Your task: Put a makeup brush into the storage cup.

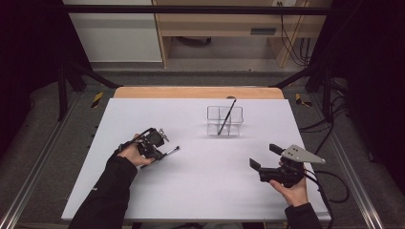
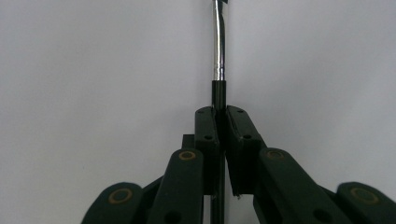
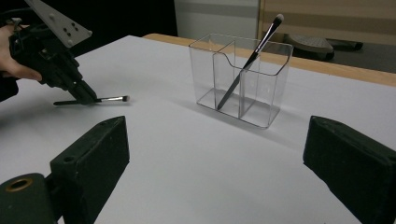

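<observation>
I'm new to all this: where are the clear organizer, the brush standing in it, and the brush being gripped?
clear organizer (image 3: 270, 100), right gripper view, front wall.
standing brush (image 3: 247, 63), right gripper view, mid handle.
gripped brush (image 2: 219, 51), left gripper view, metal ferrule.

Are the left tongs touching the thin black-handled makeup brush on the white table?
Touching: the left gripper view shows the left tongs clamped on the brush's black handle.

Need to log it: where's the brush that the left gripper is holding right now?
In the high view, the small brush lies left of centre on the white table, clamped in the left gripper, nearer than the clear organiser.
</observation>
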